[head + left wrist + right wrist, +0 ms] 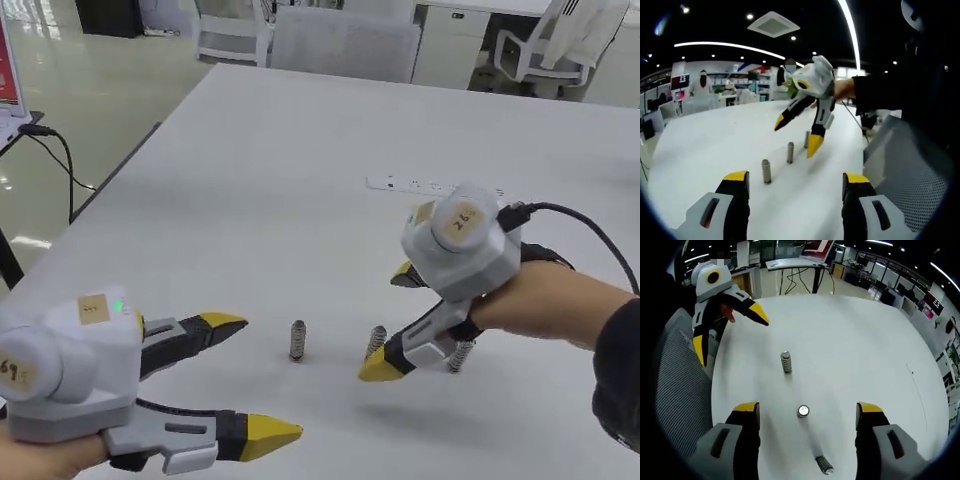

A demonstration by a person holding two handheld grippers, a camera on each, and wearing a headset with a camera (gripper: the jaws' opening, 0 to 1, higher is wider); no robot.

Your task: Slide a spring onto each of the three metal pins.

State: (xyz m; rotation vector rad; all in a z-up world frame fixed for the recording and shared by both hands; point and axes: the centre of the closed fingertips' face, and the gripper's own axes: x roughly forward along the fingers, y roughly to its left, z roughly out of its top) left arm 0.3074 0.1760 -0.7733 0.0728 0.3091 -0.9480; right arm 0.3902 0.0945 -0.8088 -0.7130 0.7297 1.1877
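Note:
Three short metal pins stand upright in a row on the white table, each wrapped in a spring: one on the left (297, 340), one in the middle (377, 340), one on the right (460, 355). My right gripper (392, 320) hovers open over the middle pin (803, 411), which sits between its fingertips as seen from above. My left gripper (250, 378) is open near the table's front, pointing at the nearest pin (766, 171) from a short way off. Neither gripper holds anything. The left gripper view shows the right gripper (797, 134) above the far pins.
A white power strip (430, 186) lies on the table beyond the pins. A black cable (590, 232) trails from the right gripper. The table's left edge (110, 170) drops to the floor. Office chairs (345, 42) stand at the far end.

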